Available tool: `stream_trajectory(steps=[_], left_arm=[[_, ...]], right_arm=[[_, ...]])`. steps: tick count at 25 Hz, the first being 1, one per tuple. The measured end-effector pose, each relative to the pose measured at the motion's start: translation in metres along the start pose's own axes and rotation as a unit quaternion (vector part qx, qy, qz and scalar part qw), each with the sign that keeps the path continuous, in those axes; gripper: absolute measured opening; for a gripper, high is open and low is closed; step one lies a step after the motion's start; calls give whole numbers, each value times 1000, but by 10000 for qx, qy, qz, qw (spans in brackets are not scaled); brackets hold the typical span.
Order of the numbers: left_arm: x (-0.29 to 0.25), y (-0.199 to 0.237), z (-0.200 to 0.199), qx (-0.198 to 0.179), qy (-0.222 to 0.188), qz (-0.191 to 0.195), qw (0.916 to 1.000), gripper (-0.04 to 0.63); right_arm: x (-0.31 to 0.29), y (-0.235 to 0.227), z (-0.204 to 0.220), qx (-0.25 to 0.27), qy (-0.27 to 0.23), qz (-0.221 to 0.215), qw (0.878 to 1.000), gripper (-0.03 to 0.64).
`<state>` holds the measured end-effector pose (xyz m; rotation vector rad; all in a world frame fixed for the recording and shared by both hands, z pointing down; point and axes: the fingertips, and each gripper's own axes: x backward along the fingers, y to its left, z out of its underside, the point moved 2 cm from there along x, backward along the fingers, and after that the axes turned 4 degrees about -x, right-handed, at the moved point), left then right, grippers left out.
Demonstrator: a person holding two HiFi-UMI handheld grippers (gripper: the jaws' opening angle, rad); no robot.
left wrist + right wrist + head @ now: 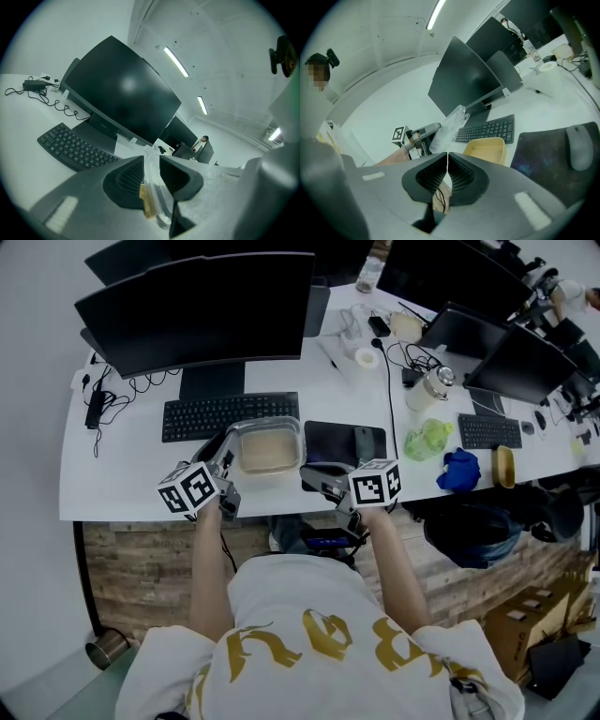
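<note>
A clear plastic lid (269, 430) sits over a beige tray (268, 454) near the desk's front edge, in front of the keyboard (230, 414). My left gripper (228, 459) is shut on the lid's left edge; the clear rim (152, 180) shows between its pads. In the right gripper view the lid (449, 127) tilts up off the tray (485, 150), held by the left gripper (423, 136). My right gripper (315, 481) is by the tray's right front corner. Its jaws (447, 171) are shut, with nothing seen between them.
A large monitor (202, 310) stands behind the keyboard. A dark mouse pad (328, 442) with a mouse (364, 440) lies right of the tray. Farther right are a green object (429, 439), a blue cloth (459, 470), a flask (433, 385), cables and more monitors.
</note>
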<state>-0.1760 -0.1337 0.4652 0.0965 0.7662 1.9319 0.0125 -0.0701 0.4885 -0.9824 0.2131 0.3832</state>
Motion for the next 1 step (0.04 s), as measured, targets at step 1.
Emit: stream_trajectory(steps=[1], left_arm=[[-1,0,0,-11,-3,1,10000,99]], right_arm=[[0,-1,0,8,-2,10,10000,31]])
